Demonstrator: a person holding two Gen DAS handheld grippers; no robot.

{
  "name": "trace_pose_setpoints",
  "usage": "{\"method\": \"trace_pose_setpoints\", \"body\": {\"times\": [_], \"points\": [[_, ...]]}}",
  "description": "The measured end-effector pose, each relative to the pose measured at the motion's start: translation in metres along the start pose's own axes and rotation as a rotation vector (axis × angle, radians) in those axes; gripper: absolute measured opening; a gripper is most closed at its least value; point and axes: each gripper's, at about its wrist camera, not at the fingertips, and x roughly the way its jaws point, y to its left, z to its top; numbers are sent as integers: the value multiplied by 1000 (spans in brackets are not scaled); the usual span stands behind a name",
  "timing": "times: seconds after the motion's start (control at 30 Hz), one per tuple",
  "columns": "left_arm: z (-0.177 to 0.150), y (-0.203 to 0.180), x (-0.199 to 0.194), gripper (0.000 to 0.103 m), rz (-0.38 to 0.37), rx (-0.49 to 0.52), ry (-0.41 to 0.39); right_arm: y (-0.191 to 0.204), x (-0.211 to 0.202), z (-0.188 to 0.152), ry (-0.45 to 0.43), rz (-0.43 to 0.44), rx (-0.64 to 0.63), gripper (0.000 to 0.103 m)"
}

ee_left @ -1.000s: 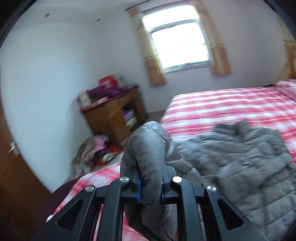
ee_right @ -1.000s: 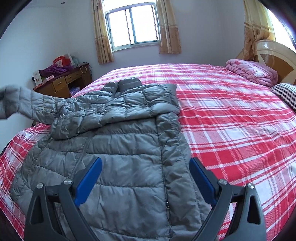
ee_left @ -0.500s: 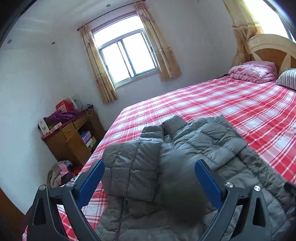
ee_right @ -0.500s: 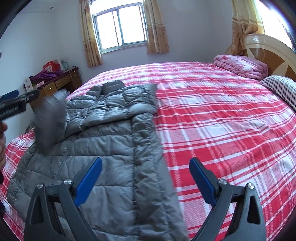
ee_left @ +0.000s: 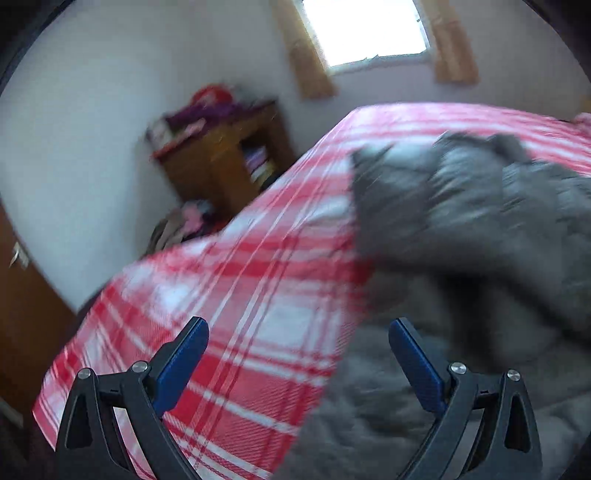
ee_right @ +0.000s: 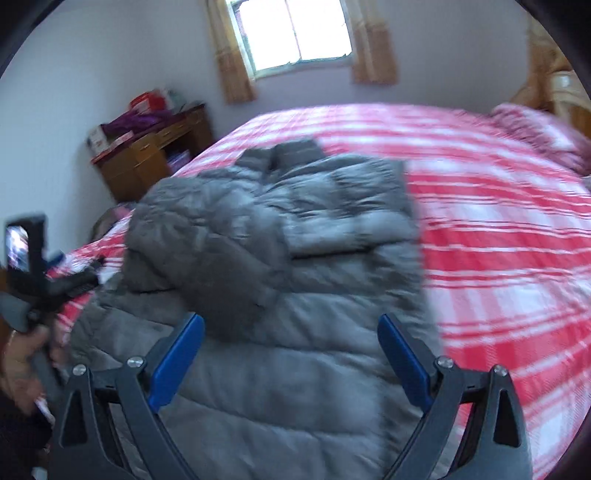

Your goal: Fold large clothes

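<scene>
Handling: jacket (ee_right: pixel 295 332) likely light, soft, puffy and slippery; best pinched at a hem or side seam
Look: grey, quilted, both sleeves folded across the chest, collar toward the window (ee_right: pixel 291 33)
Place: flat on the red plaid bed (ee_right: pixel 498 240), near its left edge
Left gripper (ee_left: pixel 298 363): spread wide, nothing between the jaws
Right gripper (ee_right: pixel 291 356): spread wide over the jacket, holding nothing

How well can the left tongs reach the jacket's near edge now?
Probably yes. The left tongs stand open and empty over the bedspread, and the jacket edge lies just to their right with nothing between.
</scene>
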Motion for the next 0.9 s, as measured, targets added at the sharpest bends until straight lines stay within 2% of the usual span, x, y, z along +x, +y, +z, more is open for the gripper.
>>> {"method": "trace_pose_setpoints", "body": {"times": [0.1,0.2,0.27,0.37,0.47,0.53,0.6,0.63,0.67,0.7,0.77,0.8,0.87,0.9], "points": [[-13,9,25,98,24,-34,69,13,34,13,51,-1,-8,93],[-19,19,36,98,22,-74,101,14,72,17,124,12,24,69],[-20,21,41,98,25,-87,119,15,83,16,141,26,24,32],[-23,25,43,99,9,-104,119,14,76,15,93,-26,13,24],[-26,30,42,100,37,-134,126,2,64,19,61,-109,21,24],[-26,38,45,101,66,-165,134,-7,64,21,71,-127,20,24],[-28,45,46,101,67,-198,151,-14,66,20,75,-146,22,30],[-28,47,44,101,61,-199,157,-16,66,20,79,-148,20,48],[-27,49,42,101,56,-192,161,-17,67,22,88,-143,17,75],[-24,52,38,101,61,-170,163,-18,66,23,92,-136,17,81],[-15,57,26,101,67,-153,141,-22,47,26,35,-154,18,81],[-6,61,15,101,57,-155,109,-23,34,30,1,-196,15,79],[16,62,-2,101,25,-170,63,-29,9,39,-76,-232,40,65],[32,58,-12,101,-12,-183,41,-31,-1,46,-106,-227,56,62]]}}
